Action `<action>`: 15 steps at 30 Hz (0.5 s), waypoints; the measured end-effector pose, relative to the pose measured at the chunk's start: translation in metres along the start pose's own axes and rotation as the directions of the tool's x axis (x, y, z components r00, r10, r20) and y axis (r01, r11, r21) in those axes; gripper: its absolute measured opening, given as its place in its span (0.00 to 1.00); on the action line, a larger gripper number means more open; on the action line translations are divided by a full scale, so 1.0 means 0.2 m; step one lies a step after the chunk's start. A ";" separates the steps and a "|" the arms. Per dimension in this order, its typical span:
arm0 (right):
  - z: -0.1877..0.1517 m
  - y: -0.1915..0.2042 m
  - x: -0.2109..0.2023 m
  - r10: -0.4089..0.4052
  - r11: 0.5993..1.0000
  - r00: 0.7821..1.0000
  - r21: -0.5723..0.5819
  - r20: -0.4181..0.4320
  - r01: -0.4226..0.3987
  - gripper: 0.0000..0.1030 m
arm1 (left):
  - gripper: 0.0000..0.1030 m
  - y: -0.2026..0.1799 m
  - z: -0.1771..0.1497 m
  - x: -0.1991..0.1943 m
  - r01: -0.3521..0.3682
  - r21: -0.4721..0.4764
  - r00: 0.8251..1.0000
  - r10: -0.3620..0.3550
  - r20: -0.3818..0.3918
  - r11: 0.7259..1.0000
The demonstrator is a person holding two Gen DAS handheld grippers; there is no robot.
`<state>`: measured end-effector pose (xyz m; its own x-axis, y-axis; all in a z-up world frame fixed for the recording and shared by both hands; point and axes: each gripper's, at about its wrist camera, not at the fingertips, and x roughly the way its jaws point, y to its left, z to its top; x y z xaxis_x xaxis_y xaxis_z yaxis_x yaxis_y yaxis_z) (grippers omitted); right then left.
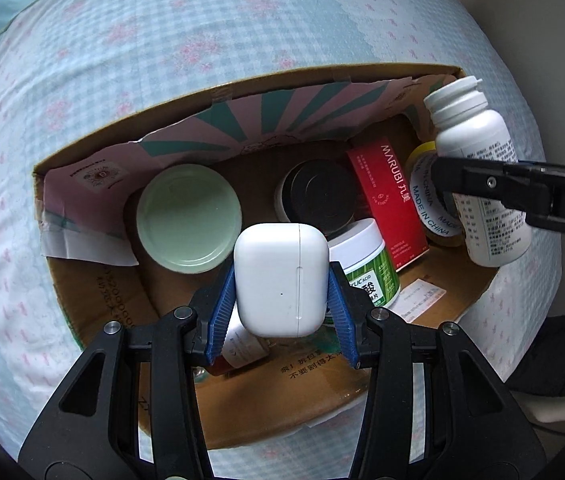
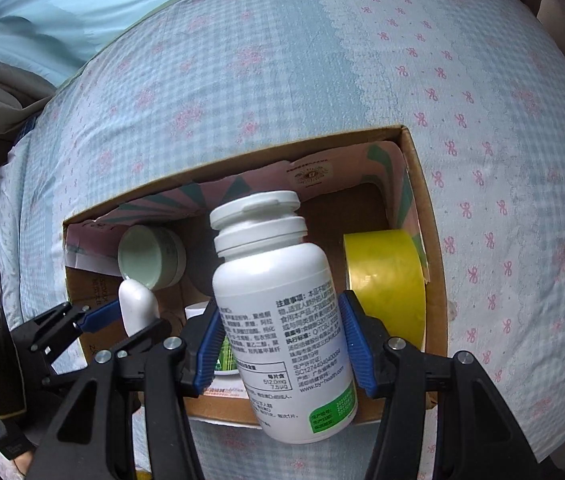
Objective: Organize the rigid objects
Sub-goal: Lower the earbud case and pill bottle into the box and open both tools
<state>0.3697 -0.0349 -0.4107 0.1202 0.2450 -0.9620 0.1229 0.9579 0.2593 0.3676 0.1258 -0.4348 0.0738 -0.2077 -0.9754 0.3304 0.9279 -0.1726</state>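
The left claw [image 1: 281,304] grips a white earbud case [image 1: 281,279] above an open cardboard box [image 1: 242,416] on the bed [image 1: 162,40]. At the box's right edge, the right claw [image 1: 448,178] holds a white pill bottle [image 1: 478,152].

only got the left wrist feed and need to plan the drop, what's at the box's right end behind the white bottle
Observer: A yellow tape roll stands on edge against the cardboard box's right wall.
Operator: is the right hand-held gripper firmly on the bottle
Observer: Yes, the right hand-held gripper has both blue pads on the white pill bottle's body, below its cap.
Operator: bottle upright
Observer: Roughly, cap up.
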 end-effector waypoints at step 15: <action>0.00 0.05 -0.06 -0.003 1.000 0.995 -0.019 0.096 0.005 1.00 | 1.00 0.00 -0.06 -0.11 -0.003 0.026 0.995 0.001 0.096 1.000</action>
<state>0.3700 -0.0289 -0.3969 0.2136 0.2270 -0.9502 0.1046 0.9617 0.2532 0.3558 0.1347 -0.4148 0.1642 -0.2357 -0.9579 0.3548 0.9202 -0.1656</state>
